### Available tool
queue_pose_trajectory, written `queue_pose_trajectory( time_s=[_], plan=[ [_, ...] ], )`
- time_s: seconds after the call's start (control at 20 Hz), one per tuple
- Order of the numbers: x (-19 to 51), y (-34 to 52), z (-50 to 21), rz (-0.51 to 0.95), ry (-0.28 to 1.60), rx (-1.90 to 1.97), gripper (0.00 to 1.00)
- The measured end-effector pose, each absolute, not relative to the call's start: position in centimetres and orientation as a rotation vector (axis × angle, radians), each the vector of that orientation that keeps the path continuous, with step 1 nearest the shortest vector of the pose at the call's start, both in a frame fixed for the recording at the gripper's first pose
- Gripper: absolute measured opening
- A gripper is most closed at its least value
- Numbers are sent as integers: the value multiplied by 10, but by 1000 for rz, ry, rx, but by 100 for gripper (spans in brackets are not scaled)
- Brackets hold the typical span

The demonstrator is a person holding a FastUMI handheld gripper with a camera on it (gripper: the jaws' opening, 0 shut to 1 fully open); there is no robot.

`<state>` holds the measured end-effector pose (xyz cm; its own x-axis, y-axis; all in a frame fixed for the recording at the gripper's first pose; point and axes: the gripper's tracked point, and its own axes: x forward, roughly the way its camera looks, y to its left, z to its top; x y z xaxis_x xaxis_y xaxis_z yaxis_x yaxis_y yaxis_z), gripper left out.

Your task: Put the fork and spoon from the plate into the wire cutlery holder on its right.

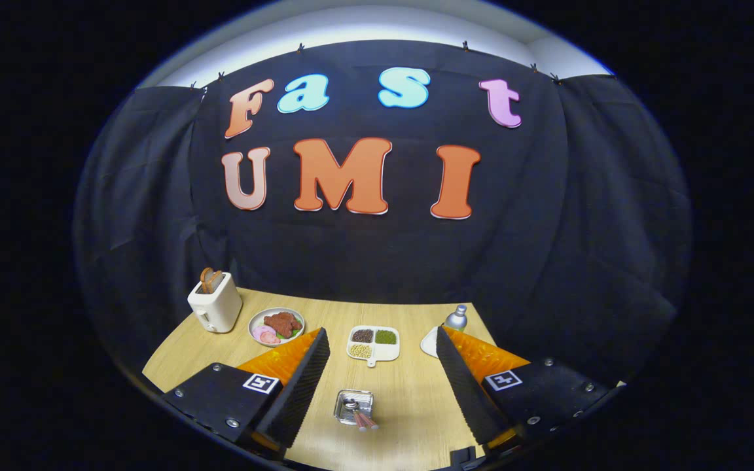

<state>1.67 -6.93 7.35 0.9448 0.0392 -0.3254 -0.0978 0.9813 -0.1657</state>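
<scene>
Between the wide-open fingers of the gripper [383, 386], which holds nothing, sits a small shiny tray [353, 406] with cutlery [362, 416] on the wooden table [410, 392]. I cannot spot the wire holder. The thin handles lie close together, so both could get grabbed at once, or slip.

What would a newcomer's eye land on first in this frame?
Probably the open gripper, its two fingers spread wide over the wooden table. Between them, near the fingertips, sits a small metal tray with cutlery handles sticking out; just beyond it is a white divided dish of grains. Farther back, past the left finger, stand a white toaster with toast and a plate of food.
</scene>
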Motion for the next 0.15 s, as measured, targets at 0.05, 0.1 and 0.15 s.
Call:
queue_pose_trajectory(
  time_s=[0.05, 0.1, 0.15],
  plan=[
    [11, -71, 79, 66, 307, -166, 98],
    [7, -75, 78, 62, 292, -152, 98],
    [4, -78, 78, 58, 275, -137, 98]
  ],
)
